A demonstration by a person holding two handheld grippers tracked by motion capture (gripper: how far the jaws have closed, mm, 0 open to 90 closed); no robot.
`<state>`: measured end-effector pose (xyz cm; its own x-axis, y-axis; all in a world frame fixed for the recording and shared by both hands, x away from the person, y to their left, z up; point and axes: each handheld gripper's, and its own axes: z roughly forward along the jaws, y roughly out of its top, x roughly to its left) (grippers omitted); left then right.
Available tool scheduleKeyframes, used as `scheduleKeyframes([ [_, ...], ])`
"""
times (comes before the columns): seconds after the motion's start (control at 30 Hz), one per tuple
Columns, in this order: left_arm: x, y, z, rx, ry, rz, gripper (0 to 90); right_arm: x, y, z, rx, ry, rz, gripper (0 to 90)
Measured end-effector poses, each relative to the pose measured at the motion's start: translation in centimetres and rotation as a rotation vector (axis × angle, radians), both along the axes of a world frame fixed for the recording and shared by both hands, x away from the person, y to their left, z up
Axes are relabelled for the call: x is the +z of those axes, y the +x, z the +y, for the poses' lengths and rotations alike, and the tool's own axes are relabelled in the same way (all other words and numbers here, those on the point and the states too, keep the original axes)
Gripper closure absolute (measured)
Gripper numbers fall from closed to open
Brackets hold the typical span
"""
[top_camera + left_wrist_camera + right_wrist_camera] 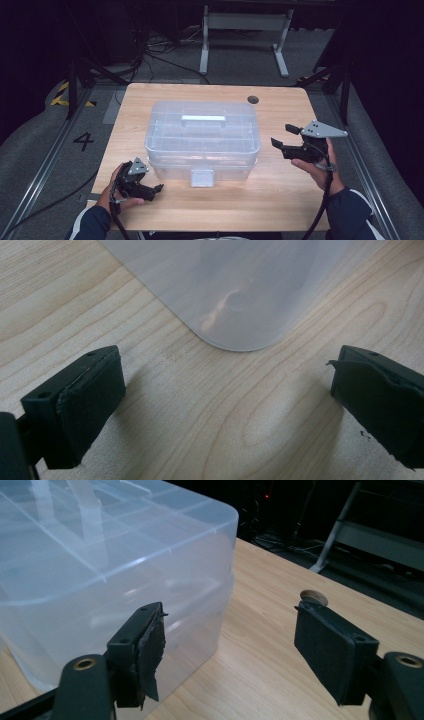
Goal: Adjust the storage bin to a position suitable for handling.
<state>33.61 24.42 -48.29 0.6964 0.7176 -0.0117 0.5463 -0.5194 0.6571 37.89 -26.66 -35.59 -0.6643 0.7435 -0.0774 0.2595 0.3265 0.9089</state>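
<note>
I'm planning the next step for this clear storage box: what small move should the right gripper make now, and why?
Probably ease the right gripper inward toward the box side wall. Its fingers stand open and empty, aimed at the box's right end but apart from it, while the left gripper waits open near the front-left corner, latch still down.

One legible marking was found: a black numeral "4" (pixel 83 141) painted on the grey floor (pixel 45 150), well to the left of the left gripper (pixel 159 188), beyond the table edge. Yellow-and-black hazard striping (pixel 62 95) lay farther back on that floor. No other text was legible.
</note>
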Motion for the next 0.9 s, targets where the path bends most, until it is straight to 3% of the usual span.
scheduleKeyframes([
  [0.33, 0.0, 0.0, 0.0, 0.001, 0.0, 0.0, 1.4, 1.7, 2.0, 2.0, 0.08, -0.005, -0.014, 29.1],
  [0.63, 0.0, 0.0, 0.0, 0.003, -0.001, 0.004, 1.4, 2.8, 2.5, 3.7, 0.125, -0.001, -0.021, 31.6],
  [0.9, 0.0, -0.1, 0.0, 0.006, -0.001, 0.002, 1.4, 3.3, 3.0, 6.2, 0.191, -0.038, -0.019, 34.1],
])
